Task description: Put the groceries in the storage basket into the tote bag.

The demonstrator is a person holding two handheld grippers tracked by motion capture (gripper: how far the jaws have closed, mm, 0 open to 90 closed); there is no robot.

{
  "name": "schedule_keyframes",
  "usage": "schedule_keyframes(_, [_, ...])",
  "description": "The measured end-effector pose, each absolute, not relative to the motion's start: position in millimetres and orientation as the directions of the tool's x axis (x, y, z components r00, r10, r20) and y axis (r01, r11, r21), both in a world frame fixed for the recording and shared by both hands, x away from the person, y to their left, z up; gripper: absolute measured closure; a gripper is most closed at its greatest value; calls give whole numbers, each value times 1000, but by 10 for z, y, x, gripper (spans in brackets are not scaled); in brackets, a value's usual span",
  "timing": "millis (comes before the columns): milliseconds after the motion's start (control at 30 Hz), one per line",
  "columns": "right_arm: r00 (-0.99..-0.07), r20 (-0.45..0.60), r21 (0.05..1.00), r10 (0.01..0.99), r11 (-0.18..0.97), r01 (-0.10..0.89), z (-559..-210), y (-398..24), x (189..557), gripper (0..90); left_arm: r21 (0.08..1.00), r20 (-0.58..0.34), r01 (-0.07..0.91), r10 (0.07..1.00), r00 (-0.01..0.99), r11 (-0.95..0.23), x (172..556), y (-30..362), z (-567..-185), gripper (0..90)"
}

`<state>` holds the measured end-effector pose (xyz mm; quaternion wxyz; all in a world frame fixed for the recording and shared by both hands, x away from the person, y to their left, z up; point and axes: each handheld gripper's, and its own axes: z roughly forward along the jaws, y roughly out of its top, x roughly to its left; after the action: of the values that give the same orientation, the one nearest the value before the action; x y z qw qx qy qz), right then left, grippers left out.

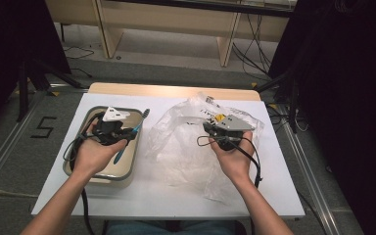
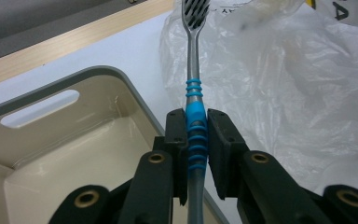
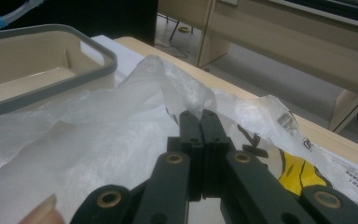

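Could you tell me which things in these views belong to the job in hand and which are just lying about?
In use:
- toothbrush, clamped in the left gripper
- clear plastic bag, an edge pinched by the right gripper
- beige tray, under the left gripper

Lying about:
- cables on the floor
- wooden bench behind the table
- a taped 5 on the floor

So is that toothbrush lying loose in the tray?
No, the left gripper clamps the toothbrush by its blue grip, holding it out past the rim of the tray.
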<state>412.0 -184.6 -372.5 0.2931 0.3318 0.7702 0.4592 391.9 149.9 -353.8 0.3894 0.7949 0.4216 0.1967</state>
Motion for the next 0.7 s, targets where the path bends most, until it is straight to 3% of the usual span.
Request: schedule_keyframes(700, [-607,-147,903,781,357,240,-3722,-1851,4122,900,799,-24,482,783,622,-359,3827,1332,-3511,785])
